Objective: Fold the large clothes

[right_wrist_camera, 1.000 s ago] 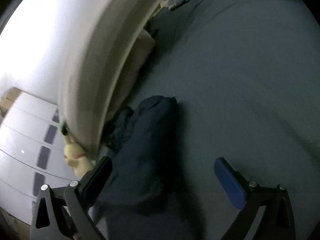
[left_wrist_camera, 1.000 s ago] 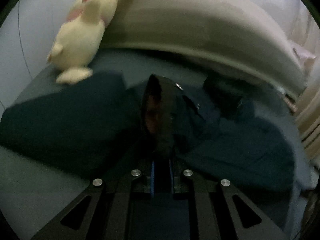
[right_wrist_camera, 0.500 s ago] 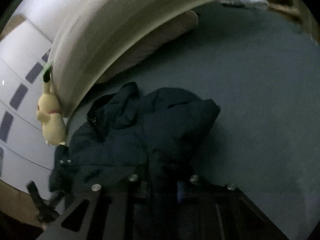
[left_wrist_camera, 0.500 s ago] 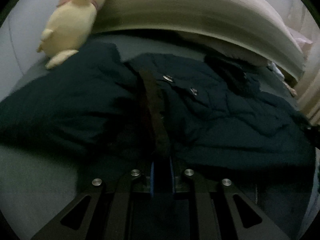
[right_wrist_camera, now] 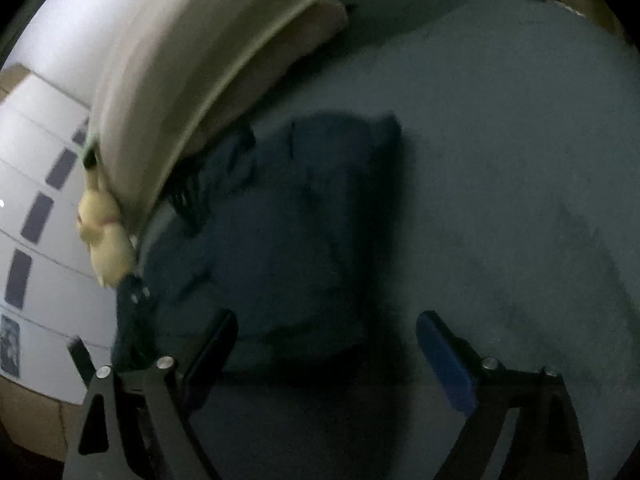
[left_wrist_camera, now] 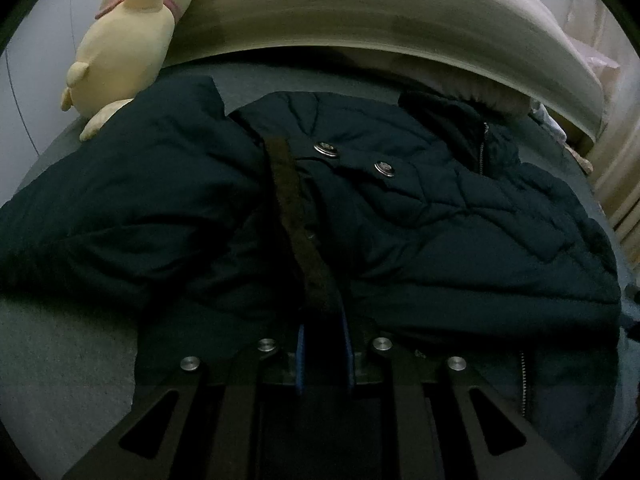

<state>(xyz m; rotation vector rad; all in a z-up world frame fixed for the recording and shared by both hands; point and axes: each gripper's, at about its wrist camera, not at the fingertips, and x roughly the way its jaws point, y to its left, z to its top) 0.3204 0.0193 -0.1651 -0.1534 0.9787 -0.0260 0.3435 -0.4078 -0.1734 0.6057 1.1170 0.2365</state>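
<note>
A dark navy quilted jacket with two metal snaps lies spread on the grey-blue bed. My left gripper is shut on the jacket's front edge, where a dark brown strip runs into the jaws. In the right wrist view the jacket lies as a flat folded mass on the bed. My right gripper is open and empty, just above the jacket's near edge.
A yellow plush toy leans on the beige headboard at the far left; it also shows in the right wrist view. A pinkish pillow lies under the headboard. White wall panels stand beyond the bed.
My left gripper has drawn the jacket flatter and lower. My right gripper shut on the jacket half a second ago, and has now let go and opened.
</note>
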